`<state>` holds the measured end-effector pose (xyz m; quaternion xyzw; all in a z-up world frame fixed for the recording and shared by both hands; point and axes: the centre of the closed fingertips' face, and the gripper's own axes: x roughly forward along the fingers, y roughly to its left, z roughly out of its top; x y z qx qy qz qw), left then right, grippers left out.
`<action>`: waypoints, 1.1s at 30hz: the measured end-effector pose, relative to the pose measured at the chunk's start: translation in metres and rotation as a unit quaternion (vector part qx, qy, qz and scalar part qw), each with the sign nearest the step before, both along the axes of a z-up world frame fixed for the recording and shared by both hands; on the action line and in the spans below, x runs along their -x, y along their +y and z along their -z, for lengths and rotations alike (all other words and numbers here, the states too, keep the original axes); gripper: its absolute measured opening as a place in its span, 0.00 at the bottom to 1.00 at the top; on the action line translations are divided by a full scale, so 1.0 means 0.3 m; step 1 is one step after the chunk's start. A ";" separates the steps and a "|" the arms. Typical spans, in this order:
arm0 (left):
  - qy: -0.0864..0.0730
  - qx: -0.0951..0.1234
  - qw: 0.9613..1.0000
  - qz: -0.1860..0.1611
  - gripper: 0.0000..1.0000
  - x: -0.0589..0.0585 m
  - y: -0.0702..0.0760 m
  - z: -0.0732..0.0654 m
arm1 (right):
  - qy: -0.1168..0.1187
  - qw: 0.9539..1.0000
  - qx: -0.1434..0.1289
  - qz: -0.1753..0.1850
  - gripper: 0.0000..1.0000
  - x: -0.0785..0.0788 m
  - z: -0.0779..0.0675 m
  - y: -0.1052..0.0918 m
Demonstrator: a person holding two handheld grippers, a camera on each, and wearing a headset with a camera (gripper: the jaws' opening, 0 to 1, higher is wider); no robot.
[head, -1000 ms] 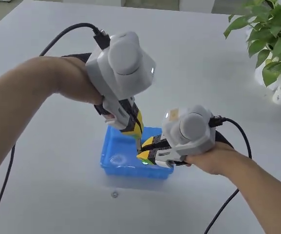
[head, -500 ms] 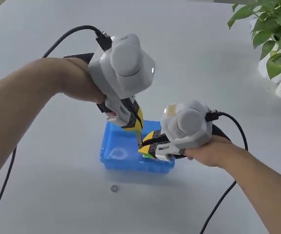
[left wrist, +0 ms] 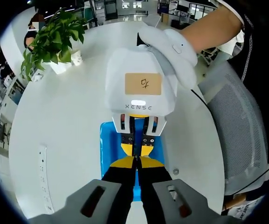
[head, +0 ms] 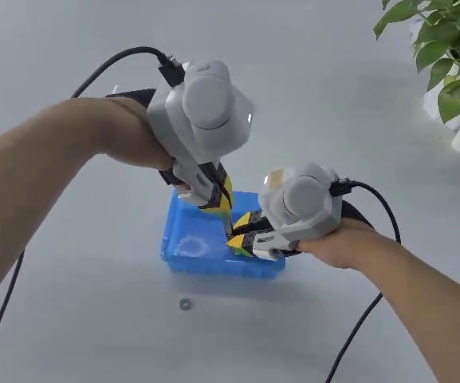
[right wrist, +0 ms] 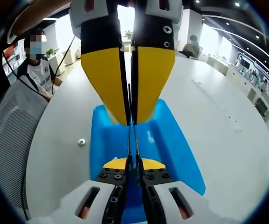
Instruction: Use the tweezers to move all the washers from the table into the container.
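1. Under everything lies the pale grey worktop (head: 94, 335), with a leafy potted plant (head: 445, 48) at its far right edge.
2. Above the container, the left gripper (head: 223, 209) is held in a hand coming in from the left. It tilts down, with its yellow-tipped jaws over the container's middle. The right gripper view looks straight at these jaws (right wrist: 129, 121): they are pressed almost together, with just a thin dark strip between them.
3. Lower and to the right, the right gripper (head: 236, 238) lies nearly level, and its jaws reach in over the container's right part. They meet the left gripper's jaws tip to tip. The left gripper view shows them (left wrist: 135, 148) drawn in just as tightly on the same strip.
4. The blue container (head: 190, 259) stands on the worktop directly beneath both pairs of jaws. It is an open rectangular tray with low walls.
5. The tweezers (right wrist: 129, 140) are the thin dark strip. They run in a line from one pair of jaws into the other above the container floor, gripped at both ends. The tips of the tweezers are too fine to make out.
6. One small metal washer (head: 185, 304) lies flat on the worktop. It is outside the container, near its front wall and apart from it.
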<state>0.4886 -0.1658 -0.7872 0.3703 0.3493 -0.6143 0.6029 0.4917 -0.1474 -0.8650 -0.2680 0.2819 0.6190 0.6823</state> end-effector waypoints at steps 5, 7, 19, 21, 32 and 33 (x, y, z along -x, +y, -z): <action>0.003 0.001 1.000 0.000 0.05 0.003 -0.002 0.005 | 0.001 1.000 0.002 -0.001 0.11 0.001 0.006 -0.001; 0.003 0.000 1.000 0.001 0.05 0.001 -0.002 0.005 | -0.001 1.000 0.003 -0.001 0.11 0.000 0.006 -0.002; 0.001 0.000 1.000 0.000 0.05 0.008 0.001 -0.013 | -0.006 1.000 0.000 -0.002 0.11 0.002 -0.013 -0.003; 0.001 0.000 1.000 0.000 0.05 0.010 0.001 -0.019 | -0.006 1.000 -0.001 -0.002 0.11 0.004 -0.019 -0.002; -0.006 0.000 1.000 -0.001 0.05 0.034 0.008 -0.065 | -0.015 1.000 -0.007 -0.004 0.11 0.027 -0.067 0.004; -0.006 0.000 1.000 -0.001 0.05 0.037 0.009 -0.070 | -0.017 1.000 -0.008 -0.005 0.11 0.029 -0.072 0.005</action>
